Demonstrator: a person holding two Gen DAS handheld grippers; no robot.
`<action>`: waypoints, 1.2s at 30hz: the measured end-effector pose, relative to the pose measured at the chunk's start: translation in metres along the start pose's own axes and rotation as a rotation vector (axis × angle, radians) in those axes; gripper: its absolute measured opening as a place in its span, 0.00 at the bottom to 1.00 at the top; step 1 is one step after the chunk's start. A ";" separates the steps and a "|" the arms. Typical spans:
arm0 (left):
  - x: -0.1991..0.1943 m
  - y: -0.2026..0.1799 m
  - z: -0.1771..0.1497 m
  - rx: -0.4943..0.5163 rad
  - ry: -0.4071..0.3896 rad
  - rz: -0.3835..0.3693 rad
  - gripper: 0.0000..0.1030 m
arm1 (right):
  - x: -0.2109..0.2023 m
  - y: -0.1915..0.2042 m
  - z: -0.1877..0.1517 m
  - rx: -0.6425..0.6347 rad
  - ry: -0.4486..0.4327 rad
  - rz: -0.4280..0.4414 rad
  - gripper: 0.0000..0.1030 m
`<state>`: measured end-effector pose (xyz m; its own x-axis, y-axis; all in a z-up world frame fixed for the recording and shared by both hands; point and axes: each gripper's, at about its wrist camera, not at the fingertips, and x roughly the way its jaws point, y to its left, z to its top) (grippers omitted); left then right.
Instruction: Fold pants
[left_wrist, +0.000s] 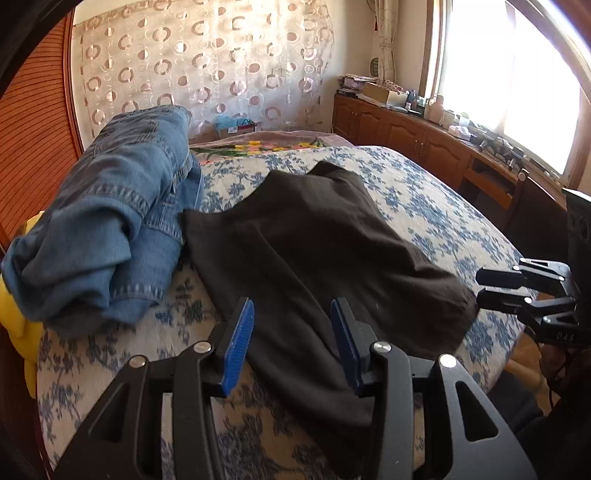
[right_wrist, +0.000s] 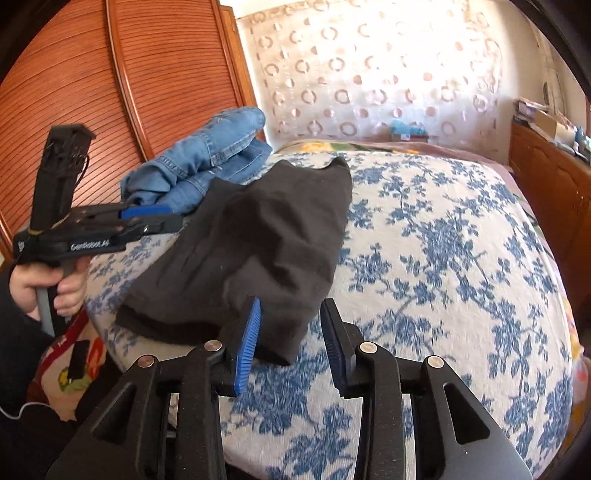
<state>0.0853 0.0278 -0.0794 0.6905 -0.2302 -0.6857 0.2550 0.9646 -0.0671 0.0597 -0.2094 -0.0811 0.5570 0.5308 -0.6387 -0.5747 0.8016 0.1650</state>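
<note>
Here, from the left wrist view, the black pants (left_wrist: 314, 236) lie folded lengthwise on the blue-floral bedspread (left_wrist: 424, 192), running from the near edge toward the far side. The left gripper (left_wrist: 291, 341) hovers above their near end, jaws well apart and empty. Rumpled blue jeans (left_wrist: 110, 218) sit heaped to the left, touching the pants' edge. The right gripper (left_wrist: 487, 286) enters at the right, just beside the cloth.

From the right wrist view, the pants (right_wrist: 258, 243) look soft, matte and light; they would likely sag, so pinching the near corners seems best. The right gripper (right_wrist: 291, 339) stands wide open over the near corner, holding nothing.
</note>
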 end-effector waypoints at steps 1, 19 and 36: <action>-0.003 -0.001 -0.004 -0.006 0.001 -0.003 0.41 | -0.002 0.001 -0.003 -0.007 0.007 0.004 0.35; -0.005 -0.011 -0.052 -0.098 0.088 -0.035 0.41 | 0.012 0.006 -0.018 -0.043 0.056 -0.026 0.43; -0.017 -0.022 -0.071 -0.148 0.077 0.020 0.42 | 0.029 0.012 -0.013 -0.021 0.042 -0.093 0.27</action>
<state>0.0200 0.0199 -0.1174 0.6394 -0.2059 -0.7408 0.1353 0.9786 -0.1552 0.0611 -0.1878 -0.1071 0.5830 0.4417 -0.6819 -0.5340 0.8409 0.0881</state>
